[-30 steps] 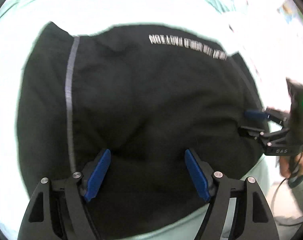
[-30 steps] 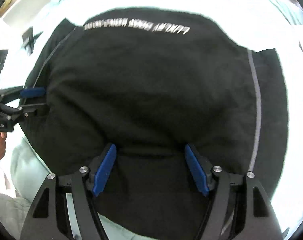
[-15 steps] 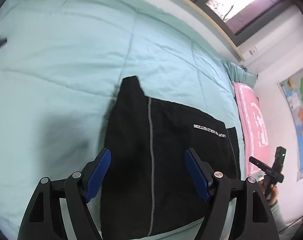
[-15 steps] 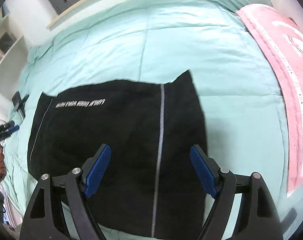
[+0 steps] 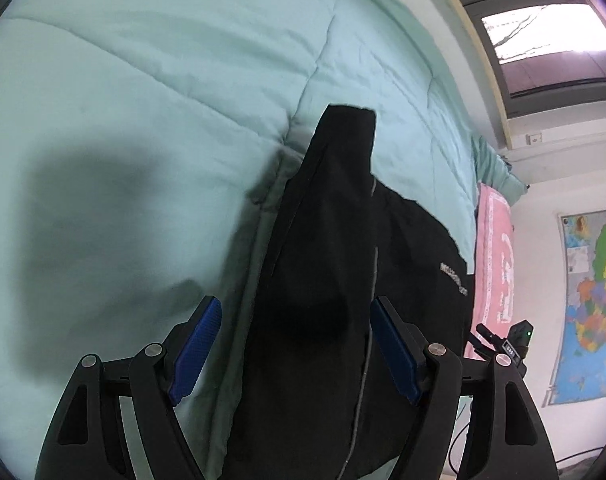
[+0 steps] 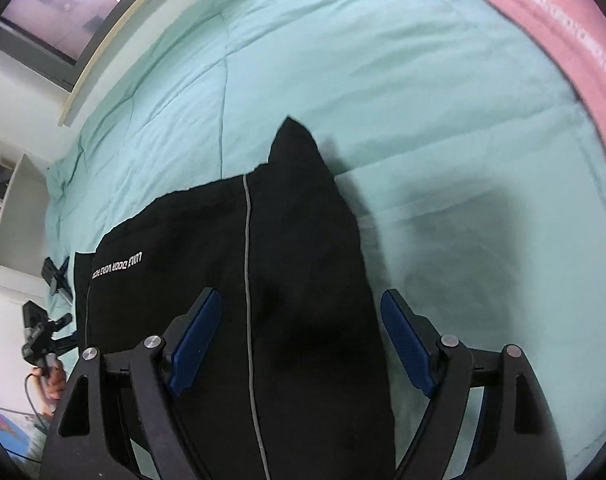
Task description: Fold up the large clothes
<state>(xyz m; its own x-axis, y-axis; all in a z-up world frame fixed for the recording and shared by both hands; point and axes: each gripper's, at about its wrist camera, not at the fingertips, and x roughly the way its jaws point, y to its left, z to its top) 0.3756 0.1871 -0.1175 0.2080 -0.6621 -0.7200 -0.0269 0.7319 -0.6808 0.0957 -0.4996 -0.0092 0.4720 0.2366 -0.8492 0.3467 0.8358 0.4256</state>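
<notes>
Garment: black trousers (image 5: pixel 323 272) – soft matte cloth, thin grey side stripe, white lettering, folded flat on the bed.
Bed: pale green quilt (image 5: pixel 163 80), puffy with stitched seams; pink towel (image 5: pixel 495 264) at its edge.
Left hand-held gripper (image 5: pixel 295 344): jaws wide, blue ribbed pads (image 5: pixel 197 346) above the cloth, holding nothing.
Right hand-held gripper (image 6: pixel 301 340): jaws wide, just been opening – nothing clamped.

Your left wrist camera looks steeply down along its blue fingers (image 5: pixel 195 348) from above the bed's near edge, the window at upper right. Your right wrist camera faces the same way, the window at upper left. Both views share the black garment (image 5: pixel 327 280) (image 6: pixel 303 264) low in frame and the mint quilt (image 5: pixel 163 92) (image 6: pixel 423 100).
</notes>
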